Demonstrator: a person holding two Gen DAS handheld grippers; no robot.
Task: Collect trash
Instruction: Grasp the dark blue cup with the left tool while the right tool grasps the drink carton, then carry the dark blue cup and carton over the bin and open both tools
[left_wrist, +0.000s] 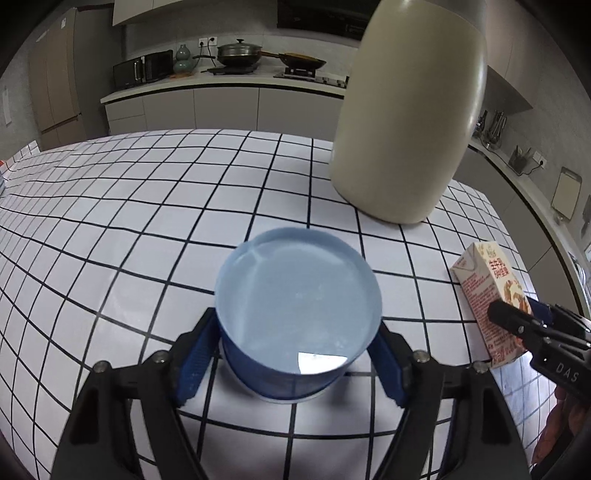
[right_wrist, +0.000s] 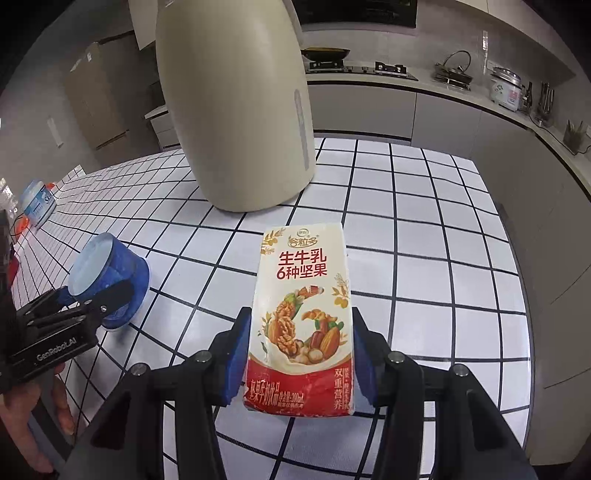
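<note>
You are working in a kitchen: a grey run of cabinets and countertop (left_wrist: 229, 92) wraps the far wall and the right side, with a microwave (left_wrist: 142, 68), a lidded pan (left_wrist: 238, 55) and a wok (left_wrist: 301, 61) along it, and a rice cooker (right_wrist: 506, 88) further round. Nearer, the table (left_wrist: 129, 229) wears a white cloth with a black grid, and on its far part stands a tall cream bin (left_wrist: 410, 122) — the largest thing on the surface. At the table's left end sits a small white-and-blue tub (right_wrist: 37, 205), too blurred to read. Both your grippers slope downward toward the cloth. Your right gripper (right_wrist: 299, 350) has its blue pads against the two sides of the upright milk carton (right_wrist: 301, 317), which stands right of centre on the table; the grip looks closed on it. Your left gripper (left_wrist: 297, 350) straddles the blue cup (left_wrist: 295, 310) that stands upside down on the cloth — its left pad seems to meet the wall, though whether the right one does I cannot tell. Your bare hand (right_wrist: 33, 417) shows beneath the left gripper's body.
</note>
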